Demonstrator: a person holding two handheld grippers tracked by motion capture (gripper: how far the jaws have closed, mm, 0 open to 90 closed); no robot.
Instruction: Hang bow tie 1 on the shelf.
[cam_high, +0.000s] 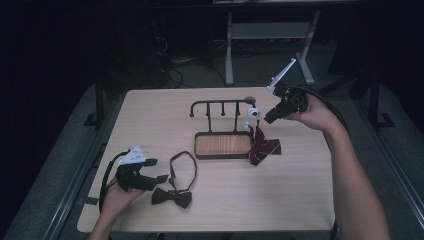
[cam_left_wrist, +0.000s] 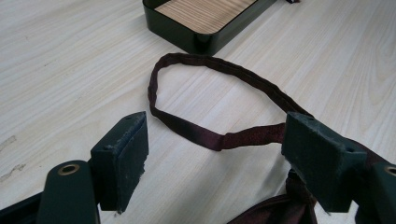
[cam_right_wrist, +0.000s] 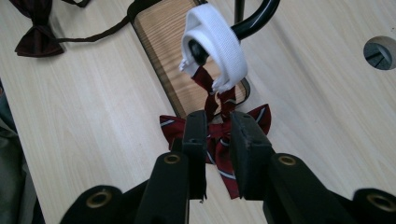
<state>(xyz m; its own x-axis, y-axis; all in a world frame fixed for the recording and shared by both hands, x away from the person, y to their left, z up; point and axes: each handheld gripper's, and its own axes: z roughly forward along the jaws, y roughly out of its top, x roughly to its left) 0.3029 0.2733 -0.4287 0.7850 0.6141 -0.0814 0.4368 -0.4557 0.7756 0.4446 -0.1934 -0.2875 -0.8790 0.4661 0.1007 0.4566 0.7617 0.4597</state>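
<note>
Low in the right gripper view, the right gripper's (cam_right_wrist: 217, 135) jaws are standing slightly apart, gripping nothing, before the soft, light striped bow tie (cam_right_wrist: 217, 135) hanging by its white band (cam_right_wrist: 219, 44) from the rack hook (cam_right_wrist: 254, 18); that band looks the best hold.

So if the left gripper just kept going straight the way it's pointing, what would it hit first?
Most likely the dark bow tie's strap loop, lying on the table just beyond the open jaws of the left gripper. Past that sits the black stand's wooden-bottomed tray. Depth is hard to judge, so it might meet the tabletop first.
</note>
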